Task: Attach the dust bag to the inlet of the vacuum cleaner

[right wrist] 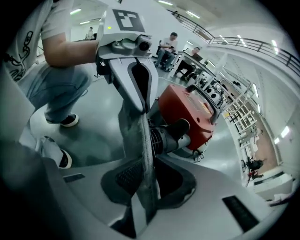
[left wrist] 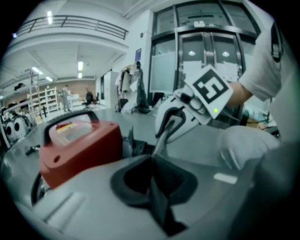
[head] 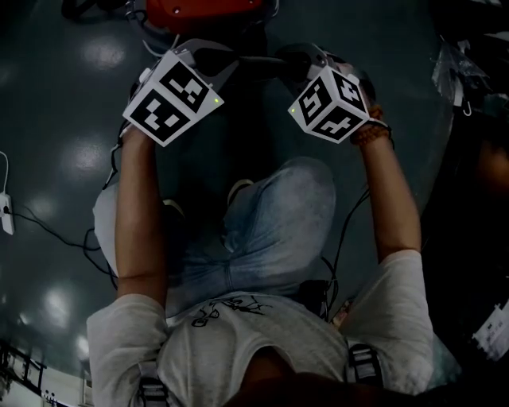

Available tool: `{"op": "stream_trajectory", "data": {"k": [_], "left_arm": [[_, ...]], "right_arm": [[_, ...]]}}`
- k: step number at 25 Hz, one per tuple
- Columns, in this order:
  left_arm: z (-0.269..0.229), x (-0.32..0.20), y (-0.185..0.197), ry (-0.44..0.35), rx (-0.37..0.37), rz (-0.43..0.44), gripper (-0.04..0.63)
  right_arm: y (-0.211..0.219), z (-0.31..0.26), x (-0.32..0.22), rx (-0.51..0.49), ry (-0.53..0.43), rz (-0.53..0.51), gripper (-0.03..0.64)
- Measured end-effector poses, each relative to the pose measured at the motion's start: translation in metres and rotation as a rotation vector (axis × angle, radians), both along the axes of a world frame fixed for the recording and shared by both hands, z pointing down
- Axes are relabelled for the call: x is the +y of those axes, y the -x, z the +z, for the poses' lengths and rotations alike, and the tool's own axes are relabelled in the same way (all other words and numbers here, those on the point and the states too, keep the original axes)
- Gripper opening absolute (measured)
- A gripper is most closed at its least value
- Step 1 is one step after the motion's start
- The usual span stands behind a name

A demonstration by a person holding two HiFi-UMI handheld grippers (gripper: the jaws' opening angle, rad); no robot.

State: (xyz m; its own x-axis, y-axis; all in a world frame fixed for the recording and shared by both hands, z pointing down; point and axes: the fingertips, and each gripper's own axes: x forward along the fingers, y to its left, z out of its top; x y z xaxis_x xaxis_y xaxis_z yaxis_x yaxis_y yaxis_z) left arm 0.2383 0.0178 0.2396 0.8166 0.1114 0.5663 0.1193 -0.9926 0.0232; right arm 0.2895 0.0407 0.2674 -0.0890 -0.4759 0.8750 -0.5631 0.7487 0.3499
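**Head view.** Two marker cubes (head: 171, 97) are counted, one on each gripper, both printed with black-and-white squares. The left gripper (head: 208, 65) and the right gripper (head: 306, 62) are held close together above the knees of a crouching person (head: 270, 230). They are just short of one red vacuum cleaner (head: 203, 11) at the top edge. A line drawing is printed on the shirt (head: 231, 306); its marks cannot be read. A broad stretch of glossy floor (head: 64, 119) is seen at the left, crossed by one thin cable (head: 48, 230).

**Left gripper view.** The left gripper's jaws are seen all but closed, pinched on a thin edge of the dust bag (left wrist: 158, 144), which runs up to the right gripper. The vacuum cleaner (left wrist: 79, 150) is seen at the left, with one black handle (left wrist: 70, 119). Its clear lid (left wrist: 75, 133) covers a yellow-and-red label (left wrist: 65, 125), too blurred to be read. Open floor is seen behind it, as far as the glass doors (left wrist: 206, 56).

**Right gripper view.** The right gripper's jaws are parted narrowly. The grey cloth of the dust bag (right wrist: 138, 136) passes between the pads, with one ribbed pad face (right wrist: 125, 177) bare beside it, so no pinch is shown. The bag's upper end is held by the left gripper (right wrist: 140, 110). The cloth hangs just beside and partly in front of the vacuum's black ribbed inlet (right wrist: 164, 136); whether they touch cannot be told. Two shoes (right wrist: 70, 121) are counted at the left, and two seated people (right wrist: 168, 44) far behind.
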Motion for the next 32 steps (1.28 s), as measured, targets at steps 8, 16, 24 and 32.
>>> {"op": "stream_trajectory", "data": {"k": [8,16,24,32], "left_arm": [[-0.007,-0.001,-0.007,-0.080,0.026,-0.010,0.017],[0.004,-0.004,0.002,-0.019,0.011,-0.006,0.017],[-0.011,-0.009,-0.014,-0.106,0.072,-0.069,0.017],[-0.003,-0.008,-0.001,0.020,0.077,-0.048,0.017]], "right_arm": [[-0.005,0.009,-0.003,-0.085,0.038,0.037,0.066],[-0.001,-0.001,-0.016,0.085,0.012,-0.074,0.069],[-0.009,0.008,-0.009,-0.052,0.024,0.041,0.069],[-0.004,0.000,-0.020,0.133,-0.028,-0.091,0.071]]}}
